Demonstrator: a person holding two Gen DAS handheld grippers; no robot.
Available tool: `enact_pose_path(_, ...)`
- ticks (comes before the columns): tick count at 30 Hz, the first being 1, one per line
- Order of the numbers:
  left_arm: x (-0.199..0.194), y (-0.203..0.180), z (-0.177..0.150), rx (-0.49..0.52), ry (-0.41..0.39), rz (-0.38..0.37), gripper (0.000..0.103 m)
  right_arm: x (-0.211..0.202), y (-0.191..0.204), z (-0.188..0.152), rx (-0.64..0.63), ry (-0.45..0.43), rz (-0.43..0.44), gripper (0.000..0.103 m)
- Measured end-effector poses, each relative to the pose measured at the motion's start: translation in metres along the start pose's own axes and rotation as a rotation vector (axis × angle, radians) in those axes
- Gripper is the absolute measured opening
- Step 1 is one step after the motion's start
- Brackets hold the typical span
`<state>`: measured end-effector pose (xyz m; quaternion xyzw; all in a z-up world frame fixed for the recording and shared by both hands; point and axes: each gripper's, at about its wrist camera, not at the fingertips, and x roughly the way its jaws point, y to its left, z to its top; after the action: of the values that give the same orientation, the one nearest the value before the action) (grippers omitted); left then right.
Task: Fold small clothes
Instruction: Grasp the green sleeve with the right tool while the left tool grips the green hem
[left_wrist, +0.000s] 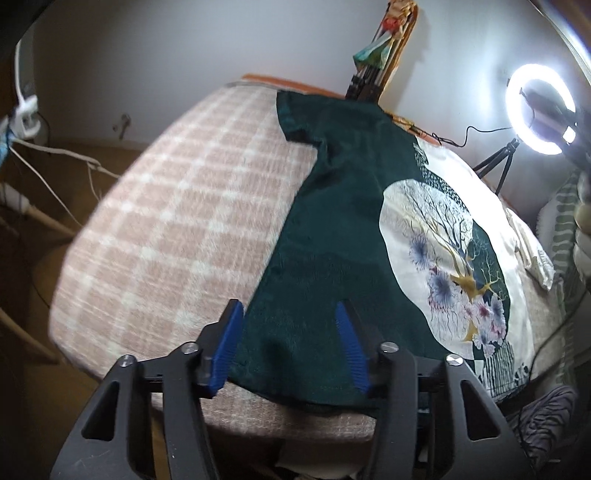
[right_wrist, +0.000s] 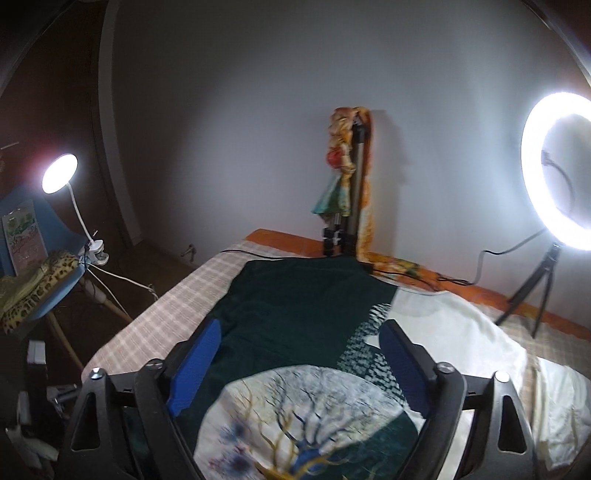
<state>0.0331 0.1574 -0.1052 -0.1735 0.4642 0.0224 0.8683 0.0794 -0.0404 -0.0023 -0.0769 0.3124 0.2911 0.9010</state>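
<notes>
A small dark green and white shirt with a tree and flower print lies spread flat on a pink checked cloth. My left gripper is open, its blue pads over the shirt's near hem on the green side, holding nothing. In the right wrist view the same shirt stretches away from me. My right gripper is open and empty above the middle of the shirt, near the round printed panel.
A lit ring light on a tripod stands at the far right. A tripod wrapped in coloured cloth stands by the wall. A desk lamp and a blue chair are at the left. Cables hang left.
</notes>
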Motion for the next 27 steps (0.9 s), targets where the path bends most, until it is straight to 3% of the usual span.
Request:
enact_pose_path(5, 0.013, 0.001, 0.000, 0.000, 0.038, -0.016, 0.032, 0.055, 0.029, 0.027, -0.009, 0.060, 0.065, 0.085)
enact_pose_path(14, 0.012, 0.006, 0.001, -0.003, 0.028, 0.012, 0.032, 0.168, 0.094, 0.069, -0.005, 0.212, 0.141, 0.084)
enact_pose_path(18, 0.017, 0.005, 0.000, 0.007, 0.049, 0.006, 0.032, 0.222, 0.106, 0.074, 0.035, 0.282, 0.145, 0.081)
enact_pose_path(21, 0.018, 0.009, 0.001, -0.005, 0.071, 0.004, 0.032, 0.262, 0.111, 0.073, 0.063, 0.339, 0.142, 0.071)
enact_pose_path(27, 0.014, 0.016, 0.006, -0.023, 0.053, 0.006, 0.032, 0.317, 0.119, 0.070, 0.091, 0.411, 0.148, 0.070)
